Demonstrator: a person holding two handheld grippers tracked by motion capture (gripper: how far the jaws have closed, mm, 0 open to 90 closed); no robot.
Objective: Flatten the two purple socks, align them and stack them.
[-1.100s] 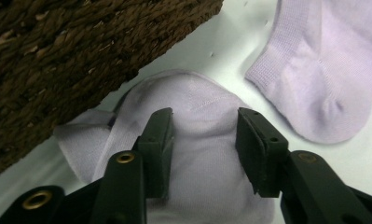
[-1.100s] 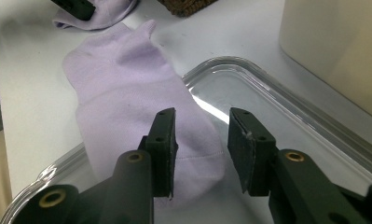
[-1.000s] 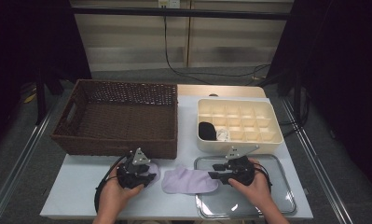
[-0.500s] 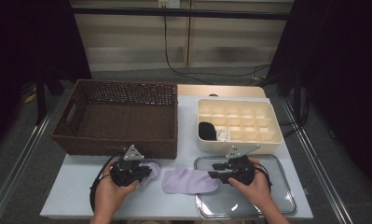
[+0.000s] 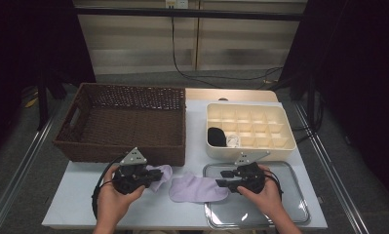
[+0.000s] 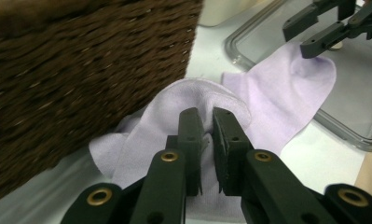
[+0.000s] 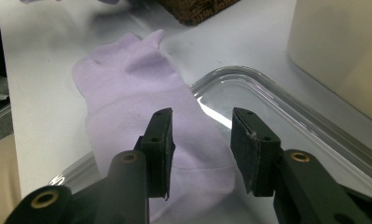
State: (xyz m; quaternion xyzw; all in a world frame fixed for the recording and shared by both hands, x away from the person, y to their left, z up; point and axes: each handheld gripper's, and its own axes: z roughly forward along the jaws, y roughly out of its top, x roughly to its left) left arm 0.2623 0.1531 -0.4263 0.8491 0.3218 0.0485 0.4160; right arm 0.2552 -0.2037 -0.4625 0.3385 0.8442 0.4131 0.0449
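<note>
Two lilac socks lie at the front of the white table. My left gripper (image 5: pixel 150 176) (image 6: pixel 207 123) is shut on a bunched fold of the left sock (image 5: pixel 160 173) (image 6: pixel 174 100), just in front of the wicker basket; its jaws have just closed on it. The other sock (image 5: pixel 194 187) (image 6: pixel 286 88) (image 7: pixel 132 88) lies flat, with one end resting on a clear lid (image 5: pixel 280 209) (image 7: pixel 267 107). My right gripper (image 5: pixel 221 178) (image 7: pixel 201 135) (image 6: pixel 314 32) hovers open over that end, its pads apart from the cloth.
A brown wicker basket (image 5: pixel 124 122) (image 6: pixel 81 60) stands at the back left. A cream divided box (image 5: pixel 250 114) (image 7: pixel 337 51) at the back right holds a black item (image 5: pixel 215 136) and a white one. The lid lies by the table's front edge.
My left gripper has shut on the left sock and lifted it slightly, with the cloth bunched up between the jaws. The right gripper has stayed over the flat sock.
</note>
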